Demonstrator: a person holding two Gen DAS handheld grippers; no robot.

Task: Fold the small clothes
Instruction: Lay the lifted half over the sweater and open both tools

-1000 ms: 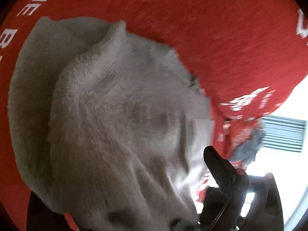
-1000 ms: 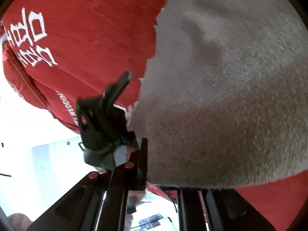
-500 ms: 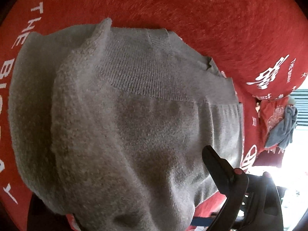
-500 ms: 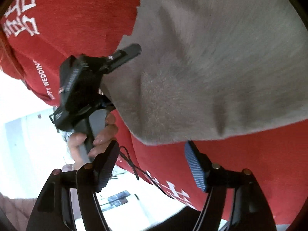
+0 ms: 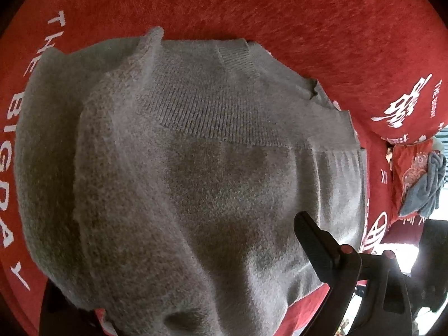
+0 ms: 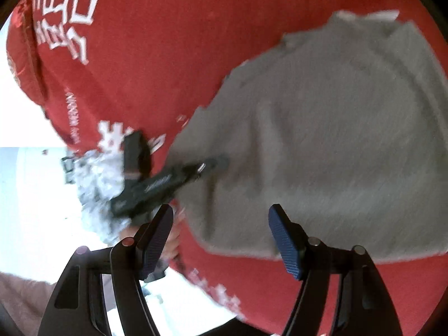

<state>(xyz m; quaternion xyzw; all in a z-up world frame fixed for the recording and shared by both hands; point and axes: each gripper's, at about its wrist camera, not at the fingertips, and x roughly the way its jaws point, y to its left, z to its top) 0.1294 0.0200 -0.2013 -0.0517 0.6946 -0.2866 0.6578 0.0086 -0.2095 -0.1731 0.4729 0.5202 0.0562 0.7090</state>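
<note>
Our right tongs (image 6: 221, 240) are wide apart and closing slightly, nothing between them. The folded fuzzy grey knit sweater (image 6: 330, 145) lies on the red printed cloth surface (image 6: 156, 64) at their 1 o'clock. Left tongs (image 6: 208, 165) touch its 9 o'clock edge; we can't tell their state.

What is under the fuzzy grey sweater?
The grey sweater lies on a red cloth with white writing, which shows all around it. The part of the cloth directly beneath is covered, so any writing there can't be seen, nor what the cloth itself rests on.
</note>
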